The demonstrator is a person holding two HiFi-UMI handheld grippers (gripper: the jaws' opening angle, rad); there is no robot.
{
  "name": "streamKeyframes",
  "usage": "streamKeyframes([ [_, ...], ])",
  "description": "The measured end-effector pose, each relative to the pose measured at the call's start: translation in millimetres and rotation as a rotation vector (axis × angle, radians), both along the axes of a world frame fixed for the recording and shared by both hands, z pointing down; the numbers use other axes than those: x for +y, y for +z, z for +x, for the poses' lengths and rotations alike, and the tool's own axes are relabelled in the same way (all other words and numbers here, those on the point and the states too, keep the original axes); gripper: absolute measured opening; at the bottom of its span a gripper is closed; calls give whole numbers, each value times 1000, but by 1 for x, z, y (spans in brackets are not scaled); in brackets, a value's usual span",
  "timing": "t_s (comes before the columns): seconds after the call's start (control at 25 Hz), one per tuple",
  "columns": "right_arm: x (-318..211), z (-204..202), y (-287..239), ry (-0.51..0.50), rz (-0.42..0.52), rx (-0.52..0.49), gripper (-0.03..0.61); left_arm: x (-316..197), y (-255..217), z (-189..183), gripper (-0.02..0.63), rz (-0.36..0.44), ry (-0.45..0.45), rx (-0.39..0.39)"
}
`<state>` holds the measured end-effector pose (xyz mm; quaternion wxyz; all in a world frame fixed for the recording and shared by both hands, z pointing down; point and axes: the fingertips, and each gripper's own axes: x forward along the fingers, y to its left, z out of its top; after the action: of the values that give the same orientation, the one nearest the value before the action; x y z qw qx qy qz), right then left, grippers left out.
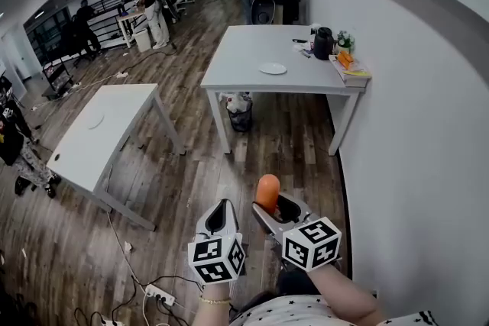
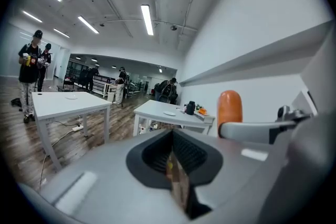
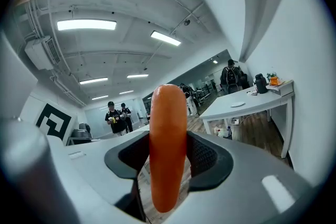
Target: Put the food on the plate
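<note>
An orange sausage (image 3: pixel 168 149) stands upright between the jaws of my right gripper (image 3: pixel 168 162), which is shut on it. In the head view the sausage (image 1: pixel 267 192) sticks up from the right gripper (image 1: pixel 280 211) low in the middle, above the wooden floor. My left gripper (image 1: pixel 220 219) is held beside it on the left, shut with nothing in it. The left gripper (image 2: pixel 176 160) view shows its closed jaws and the sausage (image 2: pixel 229 107) to the right. A white plate (image 1: pixel 273 69) lies on the far white table (image 1: pixel 252 76), well ahead of both grippers.
A black kettle (image 1: pixel 323 43), a bottle and orange items sit at the far table's right end by the wall. A bin (image 1: pixel 240 112) stands under it. A second white table (image 1: pixel 95 133) is at left. A power strip (image 1: pixel 159 294) and cables lie on the floor. People stand farther back.
</note>
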<state>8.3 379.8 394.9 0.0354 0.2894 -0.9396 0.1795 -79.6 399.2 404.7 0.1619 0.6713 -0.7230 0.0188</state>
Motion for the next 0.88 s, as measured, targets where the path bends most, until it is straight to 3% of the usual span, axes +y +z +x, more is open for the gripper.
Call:
streamKeyframes([
  [0.36,-96,-21,6,-36,28,8,216,-97,7,-13,8,12,3,9],
  [0.88,-322,-16,-3,-12,55,36,216,-321,-3,-12,8,32,9,-3],
])
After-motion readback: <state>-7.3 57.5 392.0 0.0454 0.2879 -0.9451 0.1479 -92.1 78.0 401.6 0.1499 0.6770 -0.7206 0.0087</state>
